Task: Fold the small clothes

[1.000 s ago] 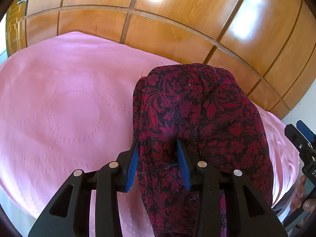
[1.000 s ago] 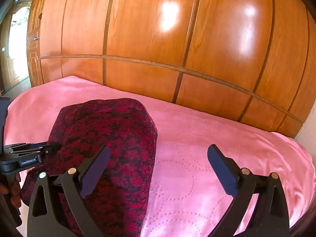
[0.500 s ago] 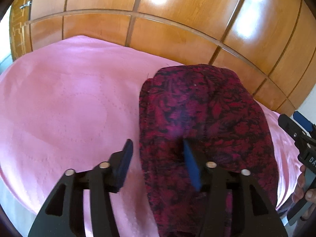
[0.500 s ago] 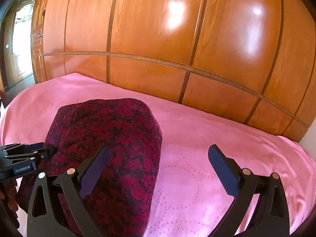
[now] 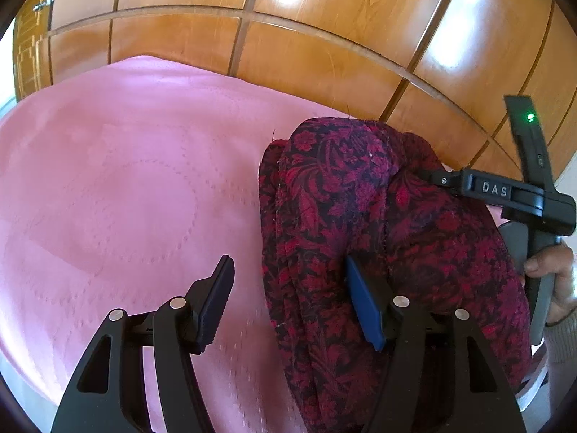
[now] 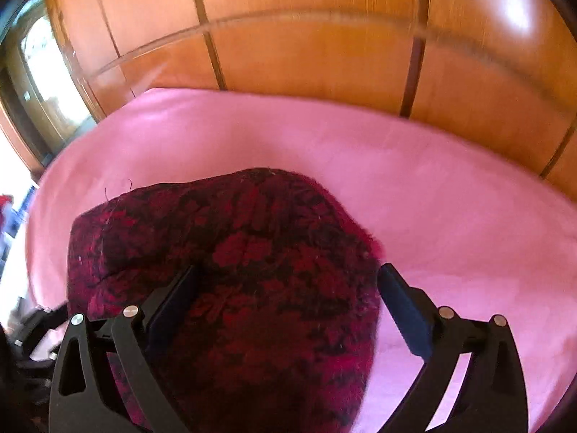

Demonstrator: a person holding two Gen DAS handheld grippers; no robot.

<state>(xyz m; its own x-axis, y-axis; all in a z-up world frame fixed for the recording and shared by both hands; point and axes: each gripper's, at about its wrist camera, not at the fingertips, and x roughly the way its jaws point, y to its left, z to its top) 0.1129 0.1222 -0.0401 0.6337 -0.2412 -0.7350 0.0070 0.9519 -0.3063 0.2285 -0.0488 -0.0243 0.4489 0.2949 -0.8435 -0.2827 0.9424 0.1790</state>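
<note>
Folded dark red and black floral-print cloth garment [image 5: 378,238] lies on a pink quilted bed cover [image 5: 126,198], lower centre-right of the left wrist frame and lower centre-left of the right wrist frame. Left hand-held gripper [image 5: 292,306]: jaws spread, released, one blue pad on the garment, the other over the cover. Right hand-held gripper [image 6: 288,310]: jaws spread, straddling the garment, not clamped. Orange wooden panel wall [image 5: 324,36] fills the upper frame.

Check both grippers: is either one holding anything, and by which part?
Nothing is held. The left gripper is open at the dark red floral garment's left edge; the right gripper is open, straddling the cloth without closing on it.
</note>
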